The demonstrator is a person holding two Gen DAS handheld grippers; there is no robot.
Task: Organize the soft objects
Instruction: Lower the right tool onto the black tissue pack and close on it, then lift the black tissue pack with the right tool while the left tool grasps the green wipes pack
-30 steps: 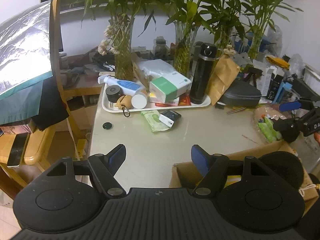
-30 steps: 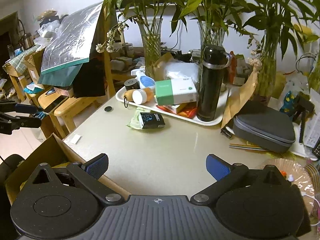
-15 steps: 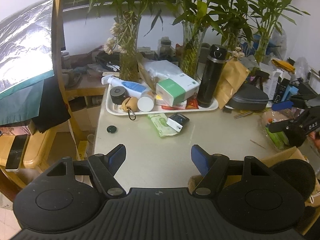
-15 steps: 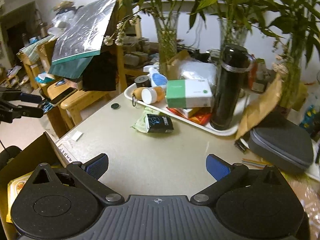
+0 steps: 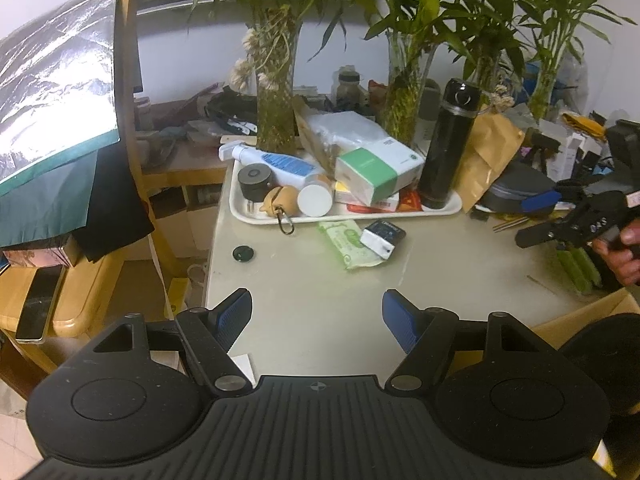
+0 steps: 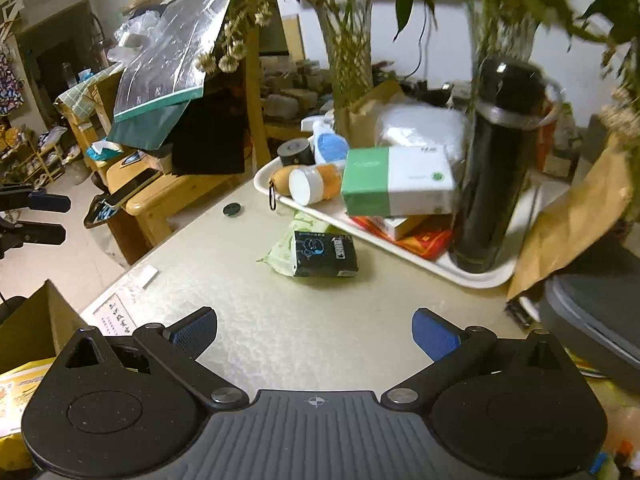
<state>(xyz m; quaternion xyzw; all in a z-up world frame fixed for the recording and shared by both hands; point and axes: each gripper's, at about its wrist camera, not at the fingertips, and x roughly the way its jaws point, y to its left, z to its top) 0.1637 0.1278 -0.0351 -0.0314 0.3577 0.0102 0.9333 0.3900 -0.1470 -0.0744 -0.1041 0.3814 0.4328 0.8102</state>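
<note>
A soft green tissue pack (image 5: 347, 245) lies on the grey table (image 5: 312, 300) in front of the tray, with a small black packet (image 5: 383, 234) resting on it. Both show in the right wrist view, the green pack (image 6: 286, 249) under the black packet (image 6: 325, 254). My left gripper (image 5: 317, 316) is open and empty above the table's near edge. My right gripper (image 6: 314, 334) is open and empty, short of the packet. It also shows at the far right of the left wrist view (image 5: 560, 216).
A white tray (image 5: 256, 216) holds a green-and-white box (image 5: 378, 170), a black flask (image 5: 448, 144), bottles and a tan pouch. A cardboard box (image 6: 36, 332) sits at the table's near corner. A grey case (image 5: 516, 192), plant vases, a black cap (image 5: 243, 253) and wooden chairs (image 5: 52, 292) surround the table.
Both grippers have moved forward and left over the table, closer to the tray and the green pack. The cardboard box has slid out of the left wrist view. Both stay open.
</note>
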